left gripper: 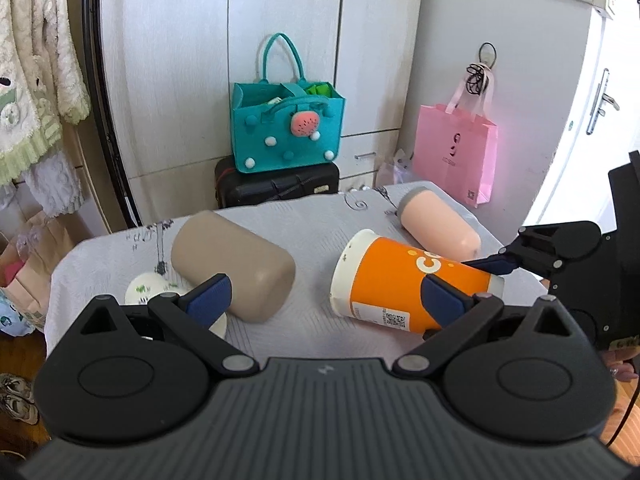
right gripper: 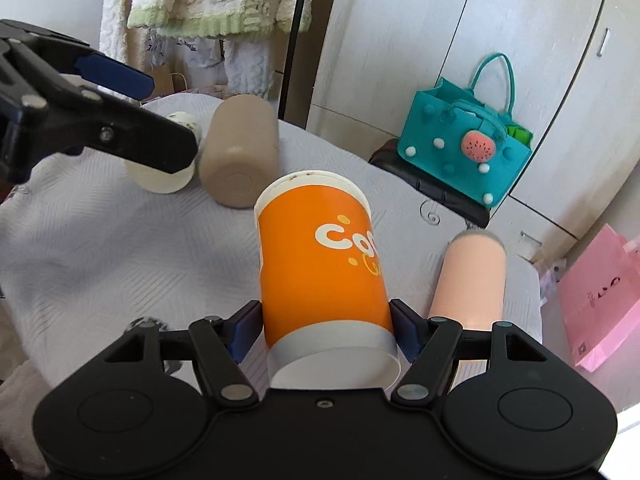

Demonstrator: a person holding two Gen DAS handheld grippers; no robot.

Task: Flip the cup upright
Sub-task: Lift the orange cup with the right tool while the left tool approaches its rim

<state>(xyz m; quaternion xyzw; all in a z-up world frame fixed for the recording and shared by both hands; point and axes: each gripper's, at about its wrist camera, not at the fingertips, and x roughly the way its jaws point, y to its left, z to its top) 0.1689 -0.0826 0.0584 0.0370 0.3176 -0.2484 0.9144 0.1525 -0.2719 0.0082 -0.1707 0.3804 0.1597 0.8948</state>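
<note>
An orange paper cup (left gripper: 400, 280) (right gripper: 320, 264) lies on its side on the grey tablecloth, mouth pointing left in the left wrist view. My right gripper (right gripper: 326, 330) is shut on the orange cup near its base, one blue pad on each side; it enters from the right in the left wrist view (left gripper: 496, 264). My left gripper (left gripper: 324, 296) is open and empty, hovering over the table's near side. A brown cup (left gripper: 232, 264) (right gripper: 240, 156) and a pink cup (left gripper: 440, 228) (right gripper: 472, 280) also lie on their sides. A small white cup (left gripper: 148, 286) (right gripper: 164, 172) lies by the brown one.
The cloth-covered table (left gripper: 304, 328) is small, with edges close all round. Behind it a teal felt bag (left gripper: 286, 132) sits on a black case (left gripper: 276, 186) against white wardrobes. A pink paper bag (left gripper: 456, 152) hangs at right. Clothes (left gripper: 32, 80) hang at left.
</note>
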